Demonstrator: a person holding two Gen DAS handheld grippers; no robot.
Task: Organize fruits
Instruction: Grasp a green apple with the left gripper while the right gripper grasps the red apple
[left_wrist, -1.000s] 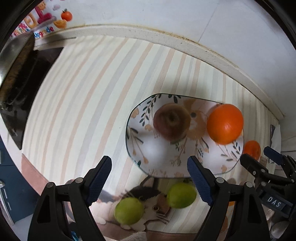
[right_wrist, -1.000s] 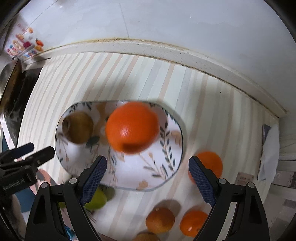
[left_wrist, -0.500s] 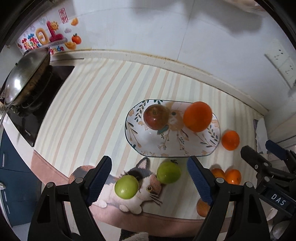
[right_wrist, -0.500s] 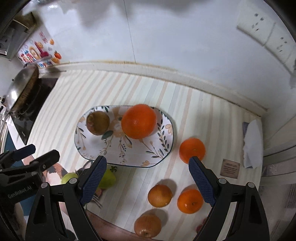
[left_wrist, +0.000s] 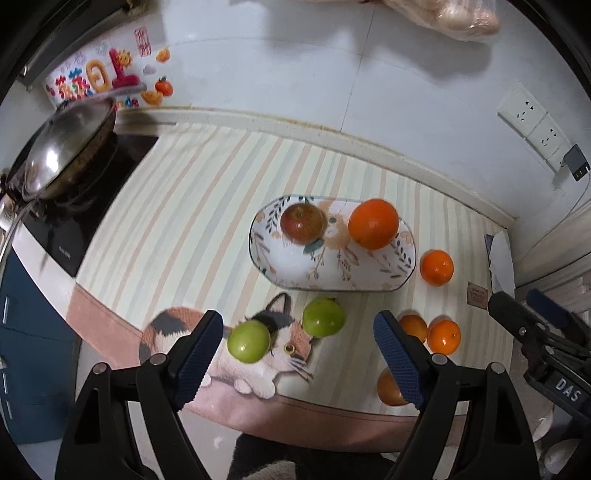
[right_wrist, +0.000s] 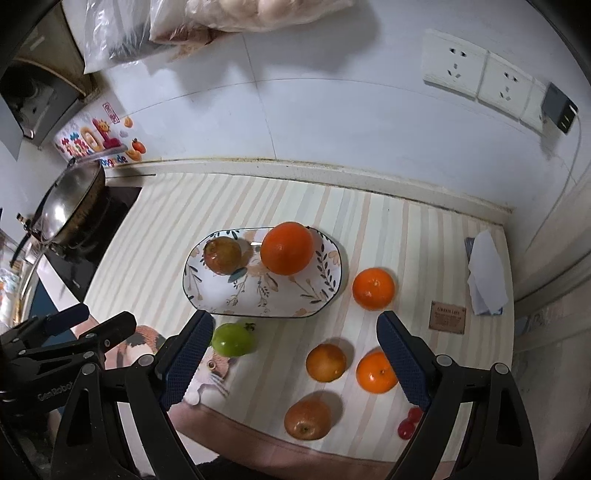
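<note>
Above plate (left_wrist: 402, 275), both grippers raised, empty

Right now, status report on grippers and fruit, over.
Left gripper open, empty. Right gripper open, empty. Large orange, reddish apple on floral oval plate. Nothing in the way.

Kitchen corner around the striped mat

A wok (right_wrist: 70, 199) stood on the black stove (right_wrist: 99, 236) at the left; wall sockets (right_wrist: 480, 77) and a plugged charger (right_wrist: 559, 107) were at the right, near a white cloth (right_wrist: 485, 273).
</note>
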